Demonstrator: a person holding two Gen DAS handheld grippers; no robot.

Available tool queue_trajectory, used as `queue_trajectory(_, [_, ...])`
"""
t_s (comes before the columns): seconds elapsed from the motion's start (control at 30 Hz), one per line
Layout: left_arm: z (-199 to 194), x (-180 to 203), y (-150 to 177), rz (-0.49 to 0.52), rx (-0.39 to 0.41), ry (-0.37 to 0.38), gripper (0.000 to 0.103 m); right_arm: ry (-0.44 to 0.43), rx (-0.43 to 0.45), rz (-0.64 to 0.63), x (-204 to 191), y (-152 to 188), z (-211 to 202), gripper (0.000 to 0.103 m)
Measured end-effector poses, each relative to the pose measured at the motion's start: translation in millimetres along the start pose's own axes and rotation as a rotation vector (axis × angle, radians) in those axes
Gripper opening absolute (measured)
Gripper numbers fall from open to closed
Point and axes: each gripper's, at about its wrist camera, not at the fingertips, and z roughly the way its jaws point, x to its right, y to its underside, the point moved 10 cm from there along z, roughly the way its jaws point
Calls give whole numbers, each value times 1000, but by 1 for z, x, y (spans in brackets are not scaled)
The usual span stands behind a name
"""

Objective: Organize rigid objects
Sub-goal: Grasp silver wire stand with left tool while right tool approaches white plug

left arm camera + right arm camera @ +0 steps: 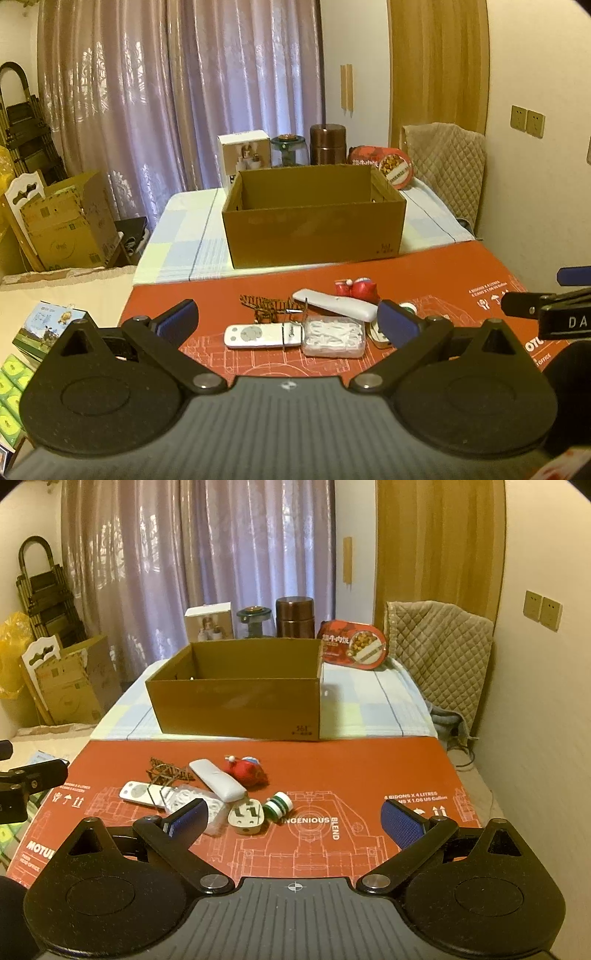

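My left tongs and right tongs are both released above the red surface. Remotes, plug, red toy cluster ahead; the empty box stands beyond, unobstructed.

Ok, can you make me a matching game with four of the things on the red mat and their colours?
Things:
1. plug
2. little bottle
3. toy
4. box

Colours:
A. brown
B. red
C. cream
D. green and white stripes

Pairs: 1-C, 2-D, 3-B, 4-A. The box really stands just behind the red mat, on the checked cloth.
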Motion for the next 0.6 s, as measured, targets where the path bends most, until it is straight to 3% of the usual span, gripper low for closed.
queue_trajectory(0.6, [31,6,39,5,-98,24,101,1,-67,4,4,32,25,97])
